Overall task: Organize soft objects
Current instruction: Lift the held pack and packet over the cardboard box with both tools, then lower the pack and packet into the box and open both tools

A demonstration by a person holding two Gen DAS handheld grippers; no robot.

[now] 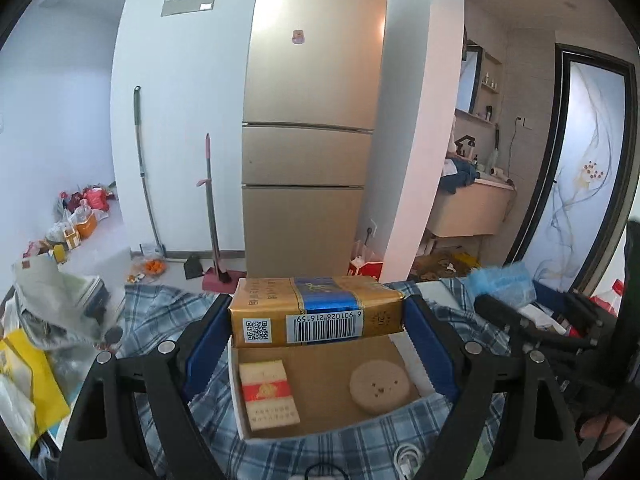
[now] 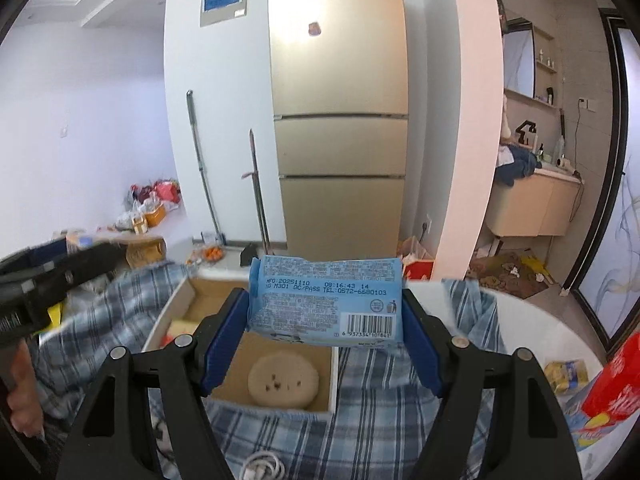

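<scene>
Left wrist view: clutter of bags (image 1: 36, 344) at 9 o'clock on the counter edge. Left gripper (image 1: 318, 322), jaws wide, clamped on the ends of a gold carton (image 1: 316, 310) with a blue band and barcode, held clear above an open cardboard box (image 1: 320, 376). In the box: a small red-and-cream pack (image 1: 268, 396) at 7 o'clock, a round beige puff (image 1: 379, 387) at 5 o'clock. Box sat on a blue plaid cloth (image 1: 352, 452). Gold fridge (image 1: 312, 120) at 12 o'clock behind.

Right wrist view: the left gripper's black arm entered at 9 o'clock, a hand (image 2: 24, 396) below it. Right gripper (image 2: 325, 312), jaws about half open, pressed on both ends of a light blue wipes pack (image 2: 326, 300), label and barcode facing the camera, lifted above the same box, the puff under it at 6 o'clock. Red package (image 2: 612, 380) at 4 o'clock on the white counter (image 2: 532, 328).
</scene>
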